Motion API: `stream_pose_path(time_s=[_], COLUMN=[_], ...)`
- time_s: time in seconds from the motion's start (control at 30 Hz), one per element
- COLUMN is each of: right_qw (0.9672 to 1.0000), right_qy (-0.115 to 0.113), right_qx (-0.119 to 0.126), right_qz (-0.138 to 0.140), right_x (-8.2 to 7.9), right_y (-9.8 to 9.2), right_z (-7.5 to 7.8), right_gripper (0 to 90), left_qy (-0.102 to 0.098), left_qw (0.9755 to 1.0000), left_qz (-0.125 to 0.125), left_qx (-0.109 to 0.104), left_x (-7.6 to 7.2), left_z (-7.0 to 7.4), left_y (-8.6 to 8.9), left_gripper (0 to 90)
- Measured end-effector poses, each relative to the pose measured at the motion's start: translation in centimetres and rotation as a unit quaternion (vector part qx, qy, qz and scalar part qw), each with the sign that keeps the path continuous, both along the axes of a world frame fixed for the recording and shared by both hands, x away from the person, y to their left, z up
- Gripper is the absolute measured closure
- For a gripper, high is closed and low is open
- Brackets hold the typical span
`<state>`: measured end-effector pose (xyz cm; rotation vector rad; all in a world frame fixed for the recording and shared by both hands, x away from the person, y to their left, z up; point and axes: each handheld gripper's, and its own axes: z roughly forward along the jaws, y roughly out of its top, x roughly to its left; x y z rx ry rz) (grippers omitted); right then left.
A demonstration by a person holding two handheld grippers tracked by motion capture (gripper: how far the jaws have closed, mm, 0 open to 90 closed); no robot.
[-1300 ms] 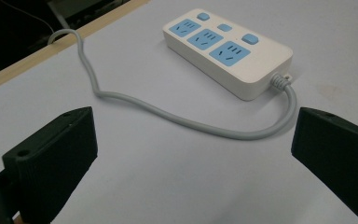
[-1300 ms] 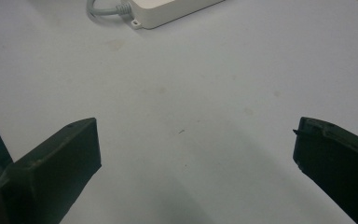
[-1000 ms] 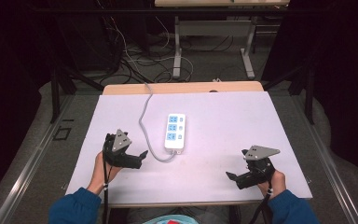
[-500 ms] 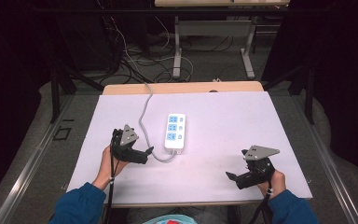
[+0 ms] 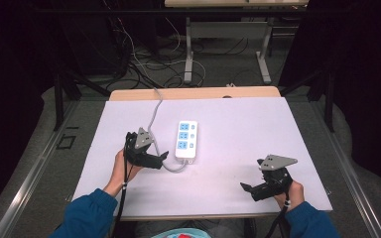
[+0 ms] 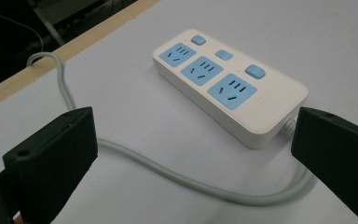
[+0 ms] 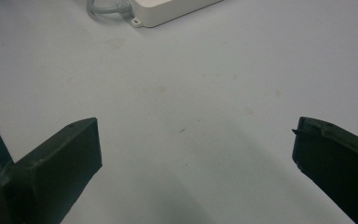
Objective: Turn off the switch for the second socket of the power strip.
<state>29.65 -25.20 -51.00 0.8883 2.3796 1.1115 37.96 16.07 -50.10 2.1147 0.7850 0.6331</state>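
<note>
Left gripper (image 5: 161, 157) held with jaws spread wide, nothing between them but the grey cord (image 6: 177, 179), which loops across the gap on the table (image 5: 238, 129); white power strip (image 6: 228, 93) lying just ahead of the jaws, its cord end near the right-hand jaw. Right gripper (image 7: 191, 154) resting well apart from the strip, jaws likewise released over bare tabletop, the strip's near corner just ahead at the far edge. Probably an approach to the strip or its cord: next, jaws lowered around the chosen part and closed.
</note>
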Motion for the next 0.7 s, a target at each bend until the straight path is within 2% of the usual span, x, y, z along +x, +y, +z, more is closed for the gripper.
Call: stream_pose_path(time_s=[0.1, 0.13, 0.17, 0.23, 0.33, 0.47, 0.7], right_qw=[1.0000, 1.0000, 1.0000, 1.0000, 1.0000, 1.0000, 1.0000], right_qy=[0.000, 0.000, -0.003, -0.005, -0.002, -0.004, -0.004], right_qx=[0.000, 0.000, 0.002, 0.008, -0.001, 0.004, 0.001], right_qz=[0.000, 0.000, 0.001, 0.001, 0.000, 0.001, 0.003], right_x=[0.0, 0.0, 0.0, 0.1, 0.0, 0.0, 0.1], right_y=[0.0, 0.0, 0.0, 0.0, 0.0, 0.0, 0.0], right_z=[0.0, 0.0, -0.1, -0.1, 0.0, -0.1, -0.1], right_gripper=[0.8, 0.8, 0.8, 0.8, 0.8, 0.9, 0.9], left_qy=[0.002, -0.003, 0.003, 0.003, 0.001, 0.006, 0.008], left_qw=[1.0000, 1.0000, 1.0000, 1.0000, 0.9999, 1.0000, 0.9999], left_qz=[-0.003, -0.003, -0.008, -0.006, -0.010, -0.007, -0.009], left_qx=[0.000, -0.001, 0.002, -0.003, 0.005, -0.002, -0.001], left_x=[0.2, 0.3, 0.4, 0.5, 0.8, 1.0, 1.6], left_z=[0.0, 0.0, 0.1, 0.0, 0.1, 0.1, 0.0], left_y=[-0.3, -0.4, -0.5, -0.8, -0.9, -1.3, -1.8], left_gripper=[0.5, 0.5, 0.5, 0.5, 0.5, 0.5, 0.5])
